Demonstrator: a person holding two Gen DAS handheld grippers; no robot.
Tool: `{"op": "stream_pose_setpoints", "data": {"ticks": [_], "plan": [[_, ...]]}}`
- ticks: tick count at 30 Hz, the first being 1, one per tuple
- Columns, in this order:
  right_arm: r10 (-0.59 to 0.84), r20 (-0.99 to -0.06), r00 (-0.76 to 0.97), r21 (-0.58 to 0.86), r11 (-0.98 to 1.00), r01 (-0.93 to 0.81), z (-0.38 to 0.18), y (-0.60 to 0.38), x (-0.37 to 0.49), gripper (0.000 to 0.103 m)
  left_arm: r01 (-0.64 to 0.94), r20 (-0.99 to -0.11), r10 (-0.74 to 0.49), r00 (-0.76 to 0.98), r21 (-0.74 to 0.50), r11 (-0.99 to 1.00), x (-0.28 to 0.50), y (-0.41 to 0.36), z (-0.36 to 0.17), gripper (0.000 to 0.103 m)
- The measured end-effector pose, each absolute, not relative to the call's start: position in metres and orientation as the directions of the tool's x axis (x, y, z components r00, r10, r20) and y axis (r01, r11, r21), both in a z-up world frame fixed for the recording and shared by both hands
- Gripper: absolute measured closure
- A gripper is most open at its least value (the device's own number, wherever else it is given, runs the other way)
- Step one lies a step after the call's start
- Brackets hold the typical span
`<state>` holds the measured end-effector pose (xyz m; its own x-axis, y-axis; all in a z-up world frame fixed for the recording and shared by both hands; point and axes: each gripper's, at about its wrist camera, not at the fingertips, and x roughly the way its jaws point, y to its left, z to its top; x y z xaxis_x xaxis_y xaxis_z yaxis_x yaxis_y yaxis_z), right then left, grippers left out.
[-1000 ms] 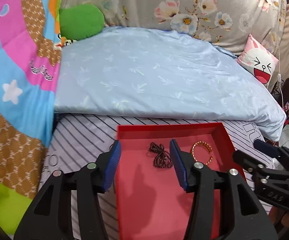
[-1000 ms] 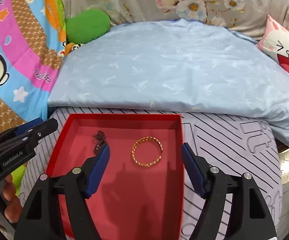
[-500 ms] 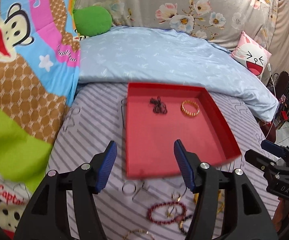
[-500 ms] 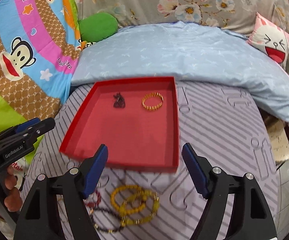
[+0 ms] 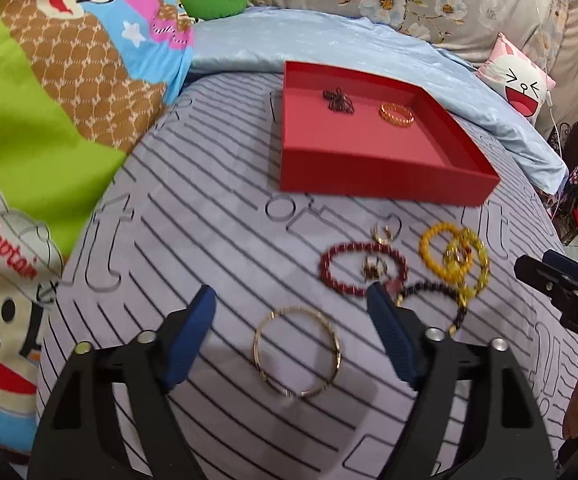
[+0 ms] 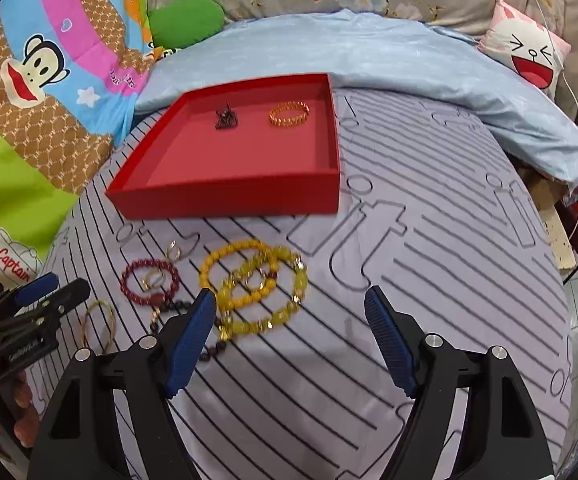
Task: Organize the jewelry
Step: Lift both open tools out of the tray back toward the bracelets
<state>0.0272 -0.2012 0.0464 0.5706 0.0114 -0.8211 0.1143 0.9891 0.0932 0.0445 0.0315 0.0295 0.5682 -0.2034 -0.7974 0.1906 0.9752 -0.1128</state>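
**Striped sheet, red tray, loose jewelry**

The bed (image 6: 429, 280) wears a lilac sheet with dark stripes. On it, at the far side, sits a red tray (image 6: 225, 196), its back edge against a pale blue quilt (image 6: 369, 52). Nearer, loose on the sheet: a thin gold bangle (image 5: 297, 350), a dark red bead bracelet (image 5: 363, 266), small rings (image 5: 383, 234), and tangled yellow bead bracelets (image 6: 255, 284).
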Motion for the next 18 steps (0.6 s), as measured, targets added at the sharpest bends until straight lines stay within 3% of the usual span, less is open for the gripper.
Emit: {"op": "stream_pose_setpoints", "data": {"ticks": [13,18], "plan": [[0.016,-0.835,0.55,0.093,0.989,0.111,0.033,-0.194,0.008,0.03,0.184,-0.835,-0.159,0.527,-0.071,0.98,0.026,0.03,-0.001,0.024],[0.015,-0.834,0.551,0.091,0.99,0.111,0.032,-0.193,0.007,0.03,0.182,-0.835,-0.129,0.534,-0.036,0.983,0.028,0.029,-0.006,0.031]]}}
